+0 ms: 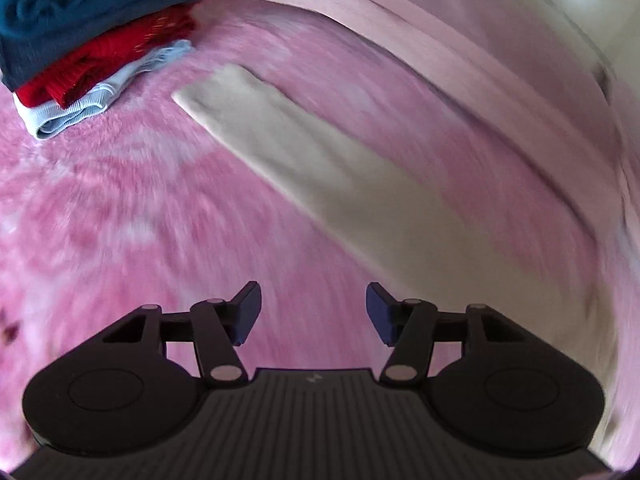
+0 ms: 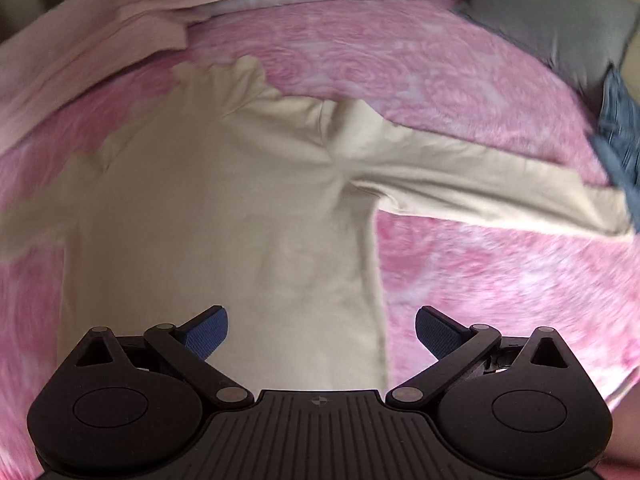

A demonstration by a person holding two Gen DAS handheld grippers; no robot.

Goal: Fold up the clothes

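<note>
A cream long-sleeved top [image 2: 224, 208] is seen spread flat on a pink fleece blanket [image 2: 480, 280] with a rose pattern, its ruffled collar [image 2: 224, 74] pointing toward the far edge of the bed and both sleeves stretched out to either side of the body. In the right wrist view, the right tool [image 2: 322, 330] is held above the lower part of the top, close to its side seam, with the blue-padded jaws spread wide and nothing caught between them; one pad is seen over the cream cloth and the other over the blanket just beside the top. In the left wrist view, the left tool [image 1: 314, 312] is held over bare blanket beside one sleeve [image 1: 280, 148] of the top, its jaws parted and empty, with no cloth touched. That sleeve is shown running diagonally away from the tool toward a stack of folded clothes [image 1: 96, 36], well apart from the cuff, made up of a dark teal garment on top, a red one beneath and a pale blue one at the bottom. Beyond the top's collar, a folded pale pink sheet [image 2: 120, 20] is laid along the blanket's far edge. Past the other sleeve's end, a grey pillow [image 2: 560, 20] and a piece of blue cloth [image 2: 620, 128] are seen at the blanket's edge. Both views are smeared by motion blur.
</note>
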